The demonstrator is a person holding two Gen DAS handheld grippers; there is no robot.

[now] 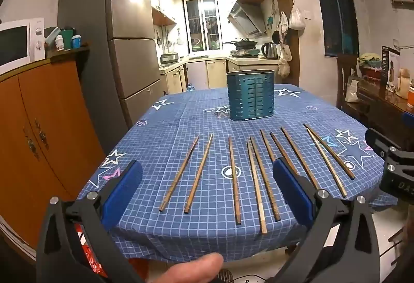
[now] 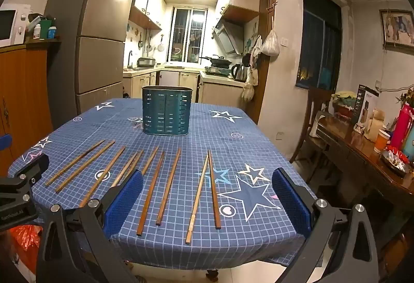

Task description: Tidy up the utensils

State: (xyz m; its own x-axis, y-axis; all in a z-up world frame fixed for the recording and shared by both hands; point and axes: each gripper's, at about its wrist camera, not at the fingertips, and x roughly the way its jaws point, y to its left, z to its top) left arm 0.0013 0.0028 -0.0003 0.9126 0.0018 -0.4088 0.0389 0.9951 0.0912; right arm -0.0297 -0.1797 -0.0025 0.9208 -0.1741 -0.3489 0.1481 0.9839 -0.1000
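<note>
Several brown wooden chopsticks [image 1: 234, 179] lie side by side across the near half of the blue star-patterned tablecloth [image 1: 168, 127]; the right wrist view shows the same chopsticks [image 2: 169, 186] on the tablecloth [image 2: 233, 148]. A teal slotted utensil holder [image 1: 250, 95] [image 2: 167, 110] stands upright behind them, mid-table. My left gripper [image 1: 207, 171] hovers open above the table's near edge, nothing between its blue pads. My right gripper [image 2: 207, 179] is open too, over the right-hand chopsticks, empty. Each gripper shows at the edge of the other's view.
An orange wooden cabinet [image 1: 38, 114] with a microwave [image 1: 15, 42] stands left, and a tall fridge [image 1: 124, 37] behind it. A dark sideboard [image 2: 362, 153] with boxes and cups lines the right wall. A chair [image 2: 314, 112] stands beside the table.
</note>
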